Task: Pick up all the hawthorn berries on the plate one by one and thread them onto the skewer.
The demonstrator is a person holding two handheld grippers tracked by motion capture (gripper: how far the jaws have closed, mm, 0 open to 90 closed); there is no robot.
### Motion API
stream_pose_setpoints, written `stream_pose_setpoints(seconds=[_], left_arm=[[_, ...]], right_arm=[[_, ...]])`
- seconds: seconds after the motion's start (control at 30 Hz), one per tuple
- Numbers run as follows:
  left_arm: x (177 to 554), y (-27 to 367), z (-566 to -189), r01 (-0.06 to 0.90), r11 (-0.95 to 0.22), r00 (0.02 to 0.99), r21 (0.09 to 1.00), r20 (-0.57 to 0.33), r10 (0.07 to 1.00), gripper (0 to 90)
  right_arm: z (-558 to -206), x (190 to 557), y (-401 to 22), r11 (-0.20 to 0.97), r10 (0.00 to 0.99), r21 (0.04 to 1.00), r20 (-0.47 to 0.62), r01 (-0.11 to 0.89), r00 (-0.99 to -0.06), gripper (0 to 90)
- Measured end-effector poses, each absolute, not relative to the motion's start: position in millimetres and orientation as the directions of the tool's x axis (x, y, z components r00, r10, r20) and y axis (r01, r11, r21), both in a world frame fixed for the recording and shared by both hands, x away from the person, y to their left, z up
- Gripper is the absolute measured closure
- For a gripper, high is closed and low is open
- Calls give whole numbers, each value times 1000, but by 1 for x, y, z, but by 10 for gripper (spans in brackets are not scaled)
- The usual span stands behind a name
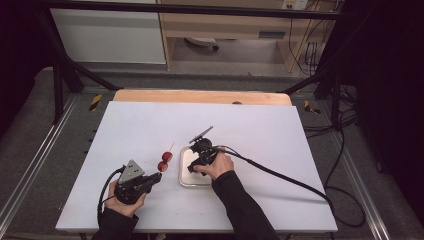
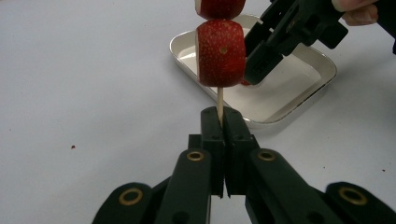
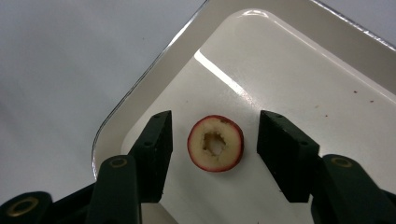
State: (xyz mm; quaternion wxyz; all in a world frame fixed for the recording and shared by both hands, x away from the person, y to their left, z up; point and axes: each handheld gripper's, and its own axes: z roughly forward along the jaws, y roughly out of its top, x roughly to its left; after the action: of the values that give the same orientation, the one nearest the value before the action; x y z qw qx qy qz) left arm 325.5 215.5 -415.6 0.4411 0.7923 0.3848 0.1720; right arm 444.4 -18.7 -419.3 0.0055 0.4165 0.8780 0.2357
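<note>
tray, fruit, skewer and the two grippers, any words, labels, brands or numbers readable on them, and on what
None can be read.
Tray: plain white, no print.
Fruit piece in the tray and fruit pieces on the skewer: no sticker.
Left gripper and right gripper: plain black jaws with brass rivets, no brand.
Yellow-and-black hazard strips on the floor rail: stripes, no words.

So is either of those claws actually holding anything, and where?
The left gripper pinches the bare lower end of a wooden skewer carrying red fruit pieces. The right gripper holds nothing; its jaws straddle a fruit piece in the tray.
</note>
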Motion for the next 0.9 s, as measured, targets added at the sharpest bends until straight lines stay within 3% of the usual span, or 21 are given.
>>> stream_pose_setpoints(seconds=[0.57, 0.9], left_arm=[[325, 214, -417, 462, -315, 643, 829, -68, 762, 885], [325, 214, -416, 458, -317, 644, 830, -64, 762, 885]], right_arm=[[-421, 445, -17, 541, 744, 394, 188, 743, -641, 611], [-419, 446, -19, 520, 747, 386, 225, 761, -625, 621]])
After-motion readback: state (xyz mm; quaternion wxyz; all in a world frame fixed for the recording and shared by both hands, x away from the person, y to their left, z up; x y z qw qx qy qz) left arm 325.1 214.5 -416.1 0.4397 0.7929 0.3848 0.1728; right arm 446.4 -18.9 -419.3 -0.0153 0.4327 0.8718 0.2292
